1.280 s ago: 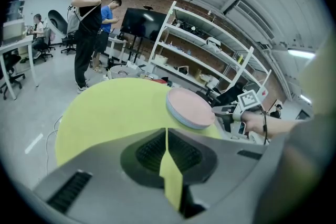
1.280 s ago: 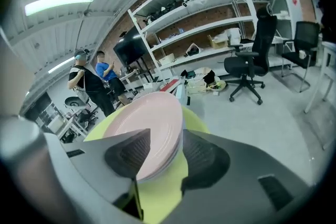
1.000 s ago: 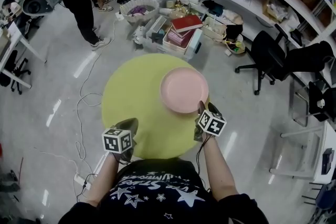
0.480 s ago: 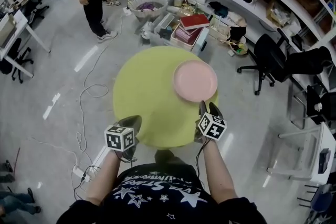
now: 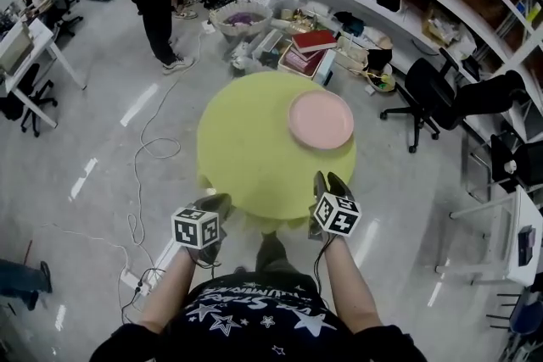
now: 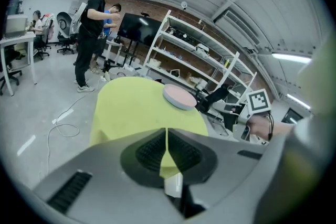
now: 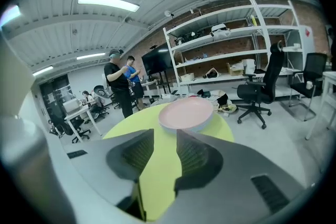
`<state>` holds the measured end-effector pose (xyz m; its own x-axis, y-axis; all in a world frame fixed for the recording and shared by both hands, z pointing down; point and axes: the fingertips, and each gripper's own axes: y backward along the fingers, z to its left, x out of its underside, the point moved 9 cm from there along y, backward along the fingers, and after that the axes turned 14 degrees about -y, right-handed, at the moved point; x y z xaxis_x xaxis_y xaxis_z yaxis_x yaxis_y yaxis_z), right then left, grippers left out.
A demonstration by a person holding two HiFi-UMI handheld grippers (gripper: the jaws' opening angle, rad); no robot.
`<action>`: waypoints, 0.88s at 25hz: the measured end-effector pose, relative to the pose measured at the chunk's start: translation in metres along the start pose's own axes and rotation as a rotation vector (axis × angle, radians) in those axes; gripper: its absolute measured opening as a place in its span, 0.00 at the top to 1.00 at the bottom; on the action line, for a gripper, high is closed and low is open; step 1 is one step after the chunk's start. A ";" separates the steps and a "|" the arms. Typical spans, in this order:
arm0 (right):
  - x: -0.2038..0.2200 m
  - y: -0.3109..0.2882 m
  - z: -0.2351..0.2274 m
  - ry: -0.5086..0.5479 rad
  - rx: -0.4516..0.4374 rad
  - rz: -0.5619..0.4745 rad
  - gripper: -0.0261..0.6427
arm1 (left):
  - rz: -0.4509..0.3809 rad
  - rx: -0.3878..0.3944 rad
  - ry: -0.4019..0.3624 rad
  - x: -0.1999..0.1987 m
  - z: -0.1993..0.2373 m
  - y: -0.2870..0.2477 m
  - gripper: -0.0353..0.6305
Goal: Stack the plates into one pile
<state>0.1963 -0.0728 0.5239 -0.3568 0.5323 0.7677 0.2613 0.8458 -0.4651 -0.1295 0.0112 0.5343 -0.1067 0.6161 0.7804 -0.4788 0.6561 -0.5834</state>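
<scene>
One round yellow-green bench (image 5: 254, 148) fills the middle of the head view. The only thing on it is a single pink pile of plates (image 5: 321, 119) toward its far right edge, well apart from both tools. From the right gripper view a paler rim shows under the top plate, so the pile looks stacked already, and no loose plate is visible anywhere on the bench.

The step in hand looks like standing clear of a finished pile. To do that well, both tools should stay away from the draped near edge of the bench, so that nothing catches the cover and shakes the plates. The pile itself should be left alone.

Both forearms reach forward from the body, roughly parallel, and the hands stay low over the floor just short of the bench's near rim. Each tool points ahead and slants downward, with its marker cube turned up to the head camera.

The left tool (image 5: 212, 202) has its jaws pressed together to a thin seam and is empty. The right tool (image 5: 327, 183) has just been closing its jaws partway. A narrow gap remains and nothing is between them.
</scene>
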 end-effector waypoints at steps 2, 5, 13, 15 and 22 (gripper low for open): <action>0.014 0.015 0.006 -0.001 -0.009 0.011 0.82 | -0.002 0.007 -0.007 0.010 -0.004 0.013 0.91; 0.038 0.036 0.017 0.004 -0.023 0.026 0.89 | -0.002 0.012 -0.018 0.028 -0.005 0.031 0.91; 0.076 0.082 0.043 0.036 -0.067 0.035 0.94 | -0.021 0.014 -0.055 0.050 -0.011 0.070 0.91; 0.082 0.092 0.046 0.046 -0.073 0.037 0.94 | -0.033 0.020 -0.062 0.052 -0.013 0.075 0.91; 0.092 0.129 0.045 0.055 -0.058 0.030 0.94 | -0.033 0.065 -0.058 0.064 -0.031 0.080 0.91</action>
<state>0.1563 0.0871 0.5146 -0.2987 0.5531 0.7777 0.3233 0.8254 -0.4629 -0.1479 0.1167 0.5303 -0.1390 0.5669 0.8120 -0.5387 0.6448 -0.5423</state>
